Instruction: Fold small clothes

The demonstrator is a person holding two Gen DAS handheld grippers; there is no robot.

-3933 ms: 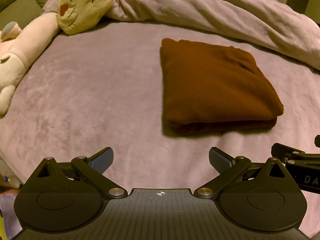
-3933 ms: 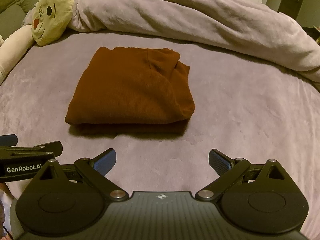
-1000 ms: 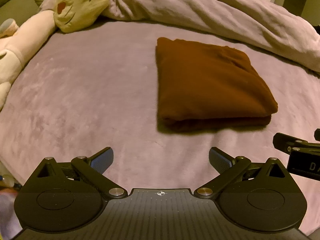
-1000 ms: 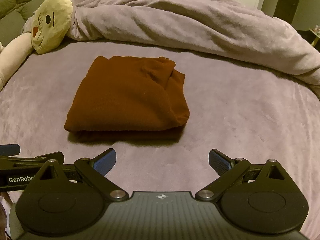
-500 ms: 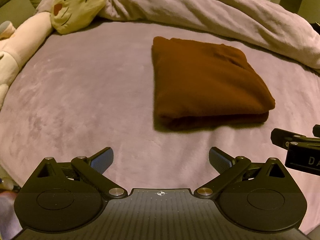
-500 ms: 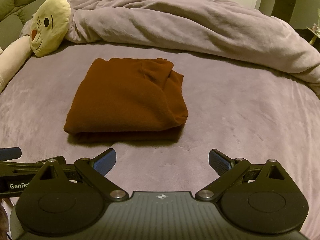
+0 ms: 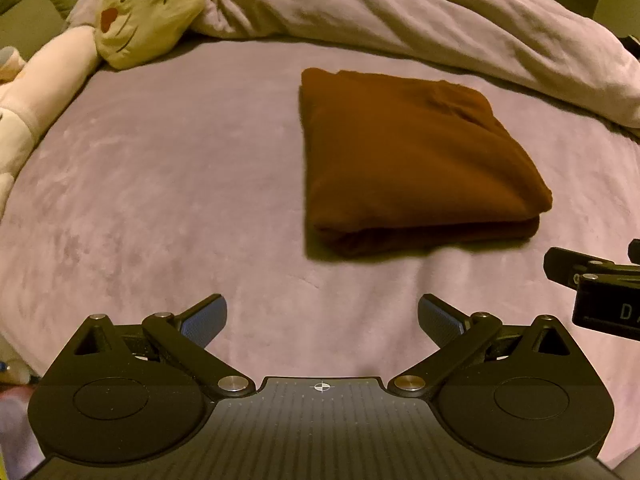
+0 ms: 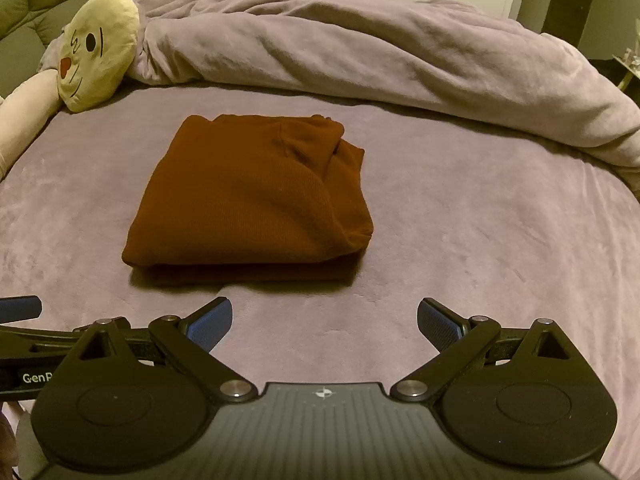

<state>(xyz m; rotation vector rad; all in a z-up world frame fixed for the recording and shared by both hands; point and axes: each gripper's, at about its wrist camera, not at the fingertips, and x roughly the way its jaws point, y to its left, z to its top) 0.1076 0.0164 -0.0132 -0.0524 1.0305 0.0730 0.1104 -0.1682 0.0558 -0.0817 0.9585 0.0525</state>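
Left gripper point(image 7: 322, 316) spread wide, grasps nothing, hangs above bed point(image 7: 160, 184) short of brown garment point(image 7: 408, 156). Right gripper point(image 8: 324, 320) also spread wide, empty, just beside left one. Garment lies mid-bed as flat folded packet, apart from both grippers; folding looks done.

Risk: loose bunched layers at far right corner can slip open if gripper catches there. Plush sheet can drag with packet.

Hard to see: underside layers, garment type. Toy point(image 8: 100, 50) partly under blanket point(image 8: 360, 52), cut by frame.
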